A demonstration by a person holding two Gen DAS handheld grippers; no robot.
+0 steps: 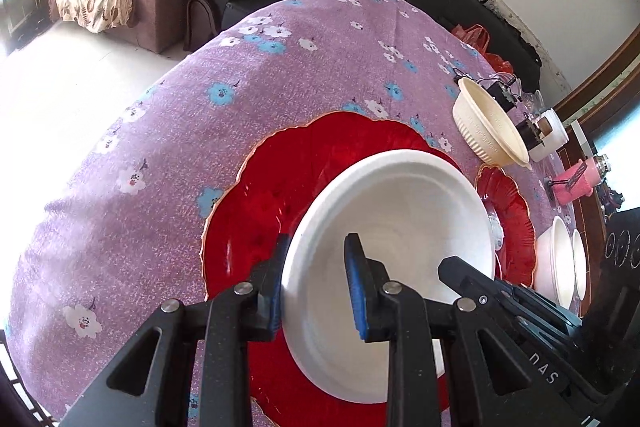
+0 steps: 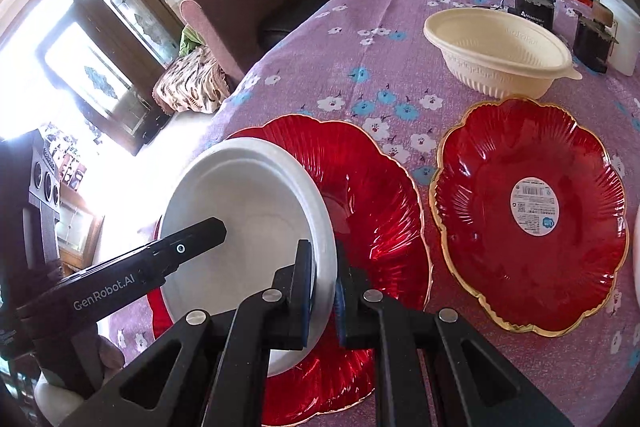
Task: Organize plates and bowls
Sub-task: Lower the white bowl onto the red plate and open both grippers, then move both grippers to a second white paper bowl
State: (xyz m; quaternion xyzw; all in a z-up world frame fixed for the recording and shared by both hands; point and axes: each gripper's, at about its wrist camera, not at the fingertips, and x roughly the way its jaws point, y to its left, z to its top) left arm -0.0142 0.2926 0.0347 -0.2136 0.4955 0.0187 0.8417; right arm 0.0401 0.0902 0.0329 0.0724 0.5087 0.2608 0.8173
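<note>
A white bowl [image 1: 396, 251] sits on a large red scalloped plate [image 1: 256, 195] on the purple flowered tablecloth. My left gripper [image 1: 316, 283] is open, its fingers straddling the bowl's near rim, one outside and one inside. My right gripper [image 2: 322, 291] is shut on the white bowl's [image 2: 248, 219] rim, over the same red plate [image 2: 372, 187]. A second red plate [image 2: 528, 211] with a round label lies to the right. A cream ribbed bowl [image 2: 500, 55] stands behind it.
Stacked white bowls [image 1: 560, 259] stand at the far right in the left wrist view. Black devices [image 2: 532, 7], a white container [image 2: 622, 27] and a pink item [image 1: 572, 183] crowd the table's far side. Sofas stand beyond the table edge.
</note>
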